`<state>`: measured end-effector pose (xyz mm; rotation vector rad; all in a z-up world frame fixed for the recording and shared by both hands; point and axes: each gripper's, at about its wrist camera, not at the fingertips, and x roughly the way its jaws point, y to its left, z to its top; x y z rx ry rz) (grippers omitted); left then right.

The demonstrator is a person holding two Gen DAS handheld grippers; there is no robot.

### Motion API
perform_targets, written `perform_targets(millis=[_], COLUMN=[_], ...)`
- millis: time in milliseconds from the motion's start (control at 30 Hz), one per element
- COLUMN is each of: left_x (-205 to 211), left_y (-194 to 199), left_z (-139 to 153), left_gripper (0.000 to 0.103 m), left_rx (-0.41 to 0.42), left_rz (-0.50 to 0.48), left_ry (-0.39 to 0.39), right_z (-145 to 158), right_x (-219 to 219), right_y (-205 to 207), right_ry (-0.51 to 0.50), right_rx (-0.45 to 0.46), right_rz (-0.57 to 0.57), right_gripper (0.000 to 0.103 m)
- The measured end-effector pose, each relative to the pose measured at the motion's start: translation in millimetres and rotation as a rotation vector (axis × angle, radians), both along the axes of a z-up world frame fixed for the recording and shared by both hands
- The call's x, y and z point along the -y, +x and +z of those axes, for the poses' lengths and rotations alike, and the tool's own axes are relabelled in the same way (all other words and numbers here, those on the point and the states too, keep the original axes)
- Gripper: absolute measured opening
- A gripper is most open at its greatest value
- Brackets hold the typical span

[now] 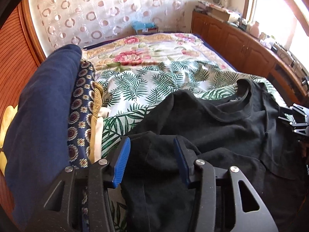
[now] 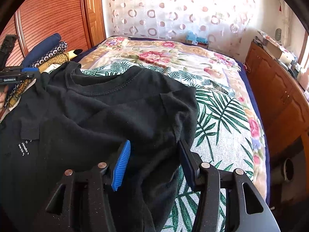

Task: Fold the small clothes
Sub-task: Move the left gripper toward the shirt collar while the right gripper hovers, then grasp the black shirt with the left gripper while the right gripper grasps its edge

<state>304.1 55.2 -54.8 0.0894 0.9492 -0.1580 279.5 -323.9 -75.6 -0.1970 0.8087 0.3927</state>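
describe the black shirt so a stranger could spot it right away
On the bed, over the palm-leaf cover, the black t-shirt lies rumpled with its round neckline facing the curtain. Unlike the patterned clothes pile beside it, it is plain black, between both open grippers.

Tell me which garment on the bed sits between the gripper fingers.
The black t-shirt, spread over the palm-leaf sheet. The navy and patterned clothes lie piled to the left, untouched.

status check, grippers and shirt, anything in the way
Left gripper open over shirt fabric. Right gripper open at the black shirt, unfolded on the bed. Folded clothes pile to the left.
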Motion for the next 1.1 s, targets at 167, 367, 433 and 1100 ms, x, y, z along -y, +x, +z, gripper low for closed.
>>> perform_targets(millis=[167,367,433,1100], left_x=[3,4,4,-51], left_y=[9,9,9,-14], left_z=[-8,-11,-11,61], left_gripper=[0.047,0.047,0.041,0.008], left_rx=[-0.028,-0.041,-0.041,0.198], left_rz=[-0.008,-0.002,-0.006,0.087], left_ry=[0.044,0.087,0.091,0.003], right_z=[-1,0,0,2], right_x=[-2,-2,-3,-1], right_y=[1,1,0,5], right_ry=[-0.008,-0.008,-0.007,0.002], right_rx=[0.002,0.002,0.001,-0.023], right_rz=[-0.001,-0.001,0.000,0.011], right_gripper=[0.054,0.055,0.055,0.056])
